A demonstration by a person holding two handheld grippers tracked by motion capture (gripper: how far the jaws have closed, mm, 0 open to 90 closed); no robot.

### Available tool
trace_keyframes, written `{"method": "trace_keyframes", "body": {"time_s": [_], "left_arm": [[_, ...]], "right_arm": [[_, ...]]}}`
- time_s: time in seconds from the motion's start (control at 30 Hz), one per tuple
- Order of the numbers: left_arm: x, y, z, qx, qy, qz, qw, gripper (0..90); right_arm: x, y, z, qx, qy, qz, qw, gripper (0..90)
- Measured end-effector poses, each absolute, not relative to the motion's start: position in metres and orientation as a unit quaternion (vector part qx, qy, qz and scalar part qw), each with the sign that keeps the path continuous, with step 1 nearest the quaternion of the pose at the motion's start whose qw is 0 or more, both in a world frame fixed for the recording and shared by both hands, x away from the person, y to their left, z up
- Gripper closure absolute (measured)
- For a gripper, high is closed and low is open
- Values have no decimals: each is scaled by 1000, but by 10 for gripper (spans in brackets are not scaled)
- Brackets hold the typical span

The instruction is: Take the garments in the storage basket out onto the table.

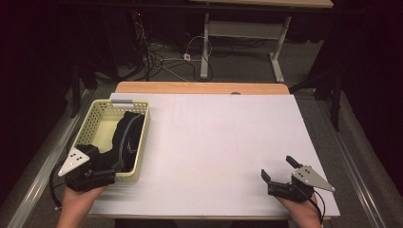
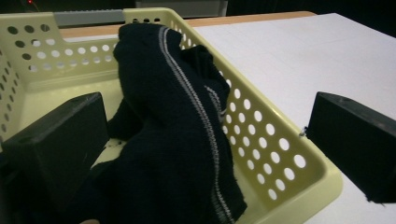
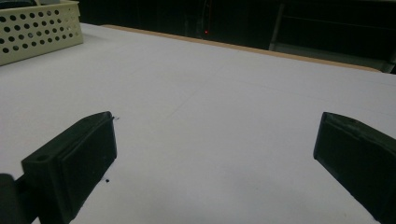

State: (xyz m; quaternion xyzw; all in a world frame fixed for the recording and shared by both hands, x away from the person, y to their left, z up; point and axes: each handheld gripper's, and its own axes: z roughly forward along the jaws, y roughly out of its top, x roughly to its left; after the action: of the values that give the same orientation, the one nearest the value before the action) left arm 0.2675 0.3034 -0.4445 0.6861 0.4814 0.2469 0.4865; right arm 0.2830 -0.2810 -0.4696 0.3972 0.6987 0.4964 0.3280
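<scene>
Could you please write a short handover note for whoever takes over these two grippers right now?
Left gripper: open, jaws straddling the near right wall of the yellow basket, one inside, one outside.
Right gripper: open, holding nothing, low over the white table at its near right.
Dark garment: lies in the basket, draped over the wall between the left jaws.
Done: nothing gripped yet.
Left: probably close on the garment and lift it out.

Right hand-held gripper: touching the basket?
Apart. High view shows the right hand-held gripper at the table's near right with bare white table between it and the basket at left.
</scene>
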Motion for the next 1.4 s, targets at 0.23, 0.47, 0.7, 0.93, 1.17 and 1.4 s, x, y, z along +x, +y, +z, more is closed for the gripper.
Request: {"method": "trace_keyframes", "body": {"time_s": [0.23, 0.47, 0.7, 0.93, 1.17, 1.4], "left_arm": [[266, 320, -444, 674, 495, 251, 487, 0], [264, 338, -447, 662, 509, 247, 492, 0], [265, 334, -446, 664, 505, 250, 491, 0], [266, 322, -440, 670, 480, 239, 513, 0], [276, 306, -420, 679, 469, 230, 516, 0], [305, 298, -411, 684, 483, 219, 500, 0]], "right_arm": [[283, -283, -471, 401, 697, 496, 327, 2], [283, -283, -472, 400, 698, 496, 326, 2], [283, -281, -473, 401, 699, 496, 325, 2], [284, -280, -474, 404, 699, 498, 318, 2], [282, -280, -474, 403, 699, 499, 317, 2], [280, -280, -471, 403, 694, 507, 315, 2]]}}
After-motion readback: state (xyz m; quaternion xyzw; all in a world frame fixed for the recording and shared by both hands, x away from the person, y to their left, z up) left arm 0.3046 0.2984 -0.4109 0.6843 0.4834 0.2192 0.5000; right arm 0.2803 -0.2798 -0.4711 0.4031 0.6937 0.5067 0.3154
